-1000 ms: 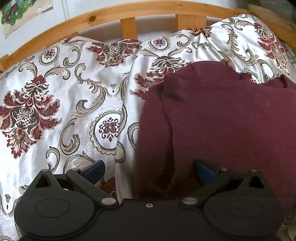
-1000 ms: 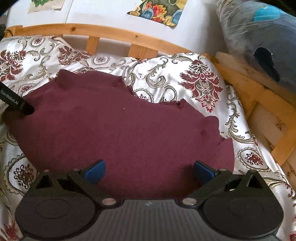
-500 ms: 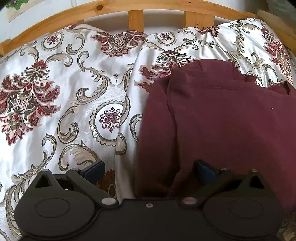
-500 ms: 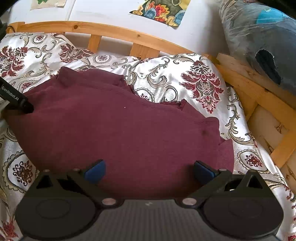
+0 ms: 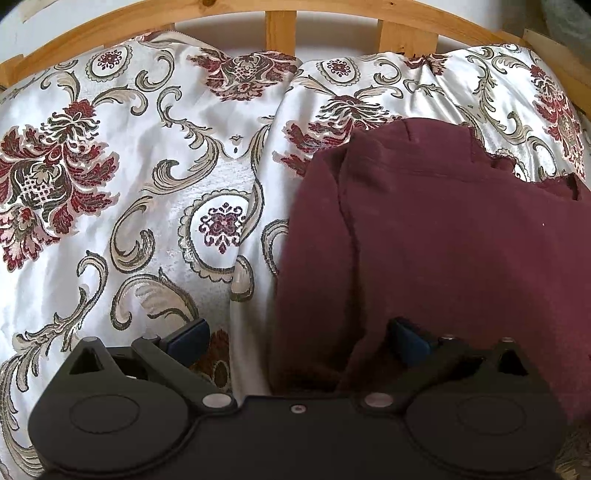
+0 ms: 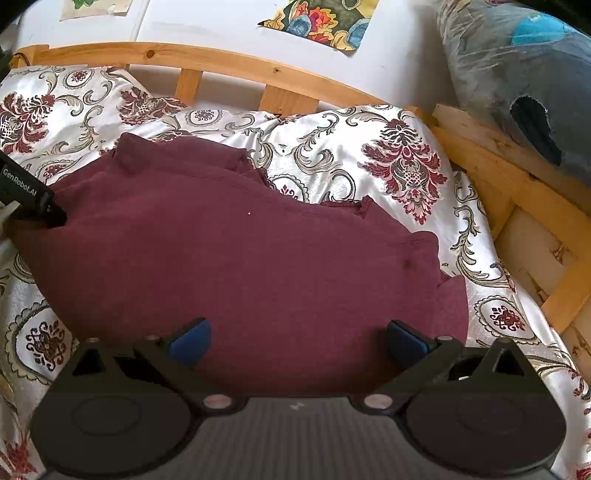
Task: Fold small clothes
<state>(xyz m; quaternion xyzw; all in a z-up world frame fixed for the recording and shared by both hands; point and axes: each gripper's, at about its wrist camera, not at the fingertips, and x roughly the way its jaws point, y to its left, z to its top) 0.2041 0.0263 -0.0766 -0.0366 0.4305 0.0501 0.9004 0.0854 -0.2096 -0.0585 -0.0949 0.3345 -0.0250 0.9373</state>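
A dark maroon garment [image 6: 240, 258] lies spread on the floral bedspread; it also shows in the left wrist view [image 5: 443, 240] at the right. My left gripper [image 5: 295, 341] is open, low over the garment's left edge, its right blue pad [image 5: 406, 343] over the cloth and its left pad [image 5: 188, 338] over the bedspread. The left gripper's tip [image 6: 37, 199] shows in the right wrist view at the garment's left end. My right gripper [image 6: 299, 341] is open and empty just above the garment's near edge.
The white, red and gold floral bedspread [image 5: 129, 184] covers the bed. A wooden slatted bed frame [image 6: 229, 70] runs along the back and the right side [image 6: 517, 192]. A plastic-wrapped bundle [image 6: 524, 74] sits beyond the frame at the right. Paper pictures [image 6: 321, 22] hang on the wall.
Both grippers have moved forward and lower toward the garment; the headboard and cloth sit lower in both views. Both stay open.
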